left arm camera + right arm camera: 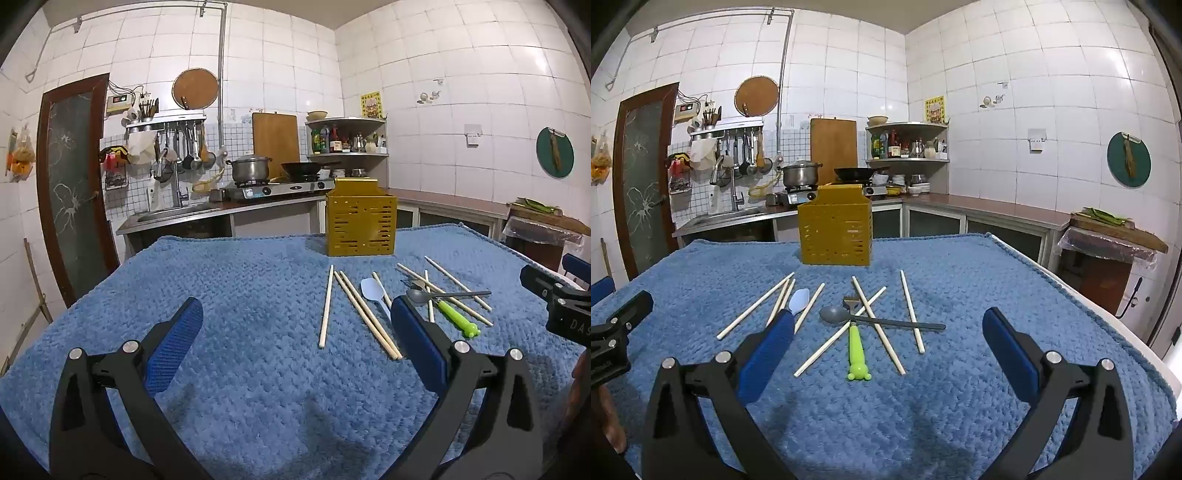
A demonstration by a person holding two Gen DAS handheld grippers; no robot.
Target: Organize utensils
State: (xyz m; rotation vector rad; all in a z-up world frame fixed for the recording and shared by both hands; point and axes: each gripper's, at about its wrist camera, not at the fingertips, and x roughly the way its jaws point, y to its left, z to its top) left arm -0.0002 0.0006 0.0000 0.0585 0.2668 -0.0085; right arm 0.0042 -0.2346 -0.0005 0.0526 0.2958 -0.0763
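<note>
Blue-padded left gripper (295, 325) and right gripper (886, 332) gape empty above scattered chopsticks (755, 306).

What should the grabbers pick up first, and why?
Probably the right gripper should reach for the green fork. Both grippers are open and empty, the yellow holder stands at the back, and the fork lies nearest, its handle pointing toward the gripper, though a chopstick and the grey spoon cross it.

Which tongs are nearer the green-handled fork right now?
Right. The right tongs hang open with the green-handled fork lying straight ahead between their fingers; for the left tongs, also open, it lies beyond their right finger.
</note>
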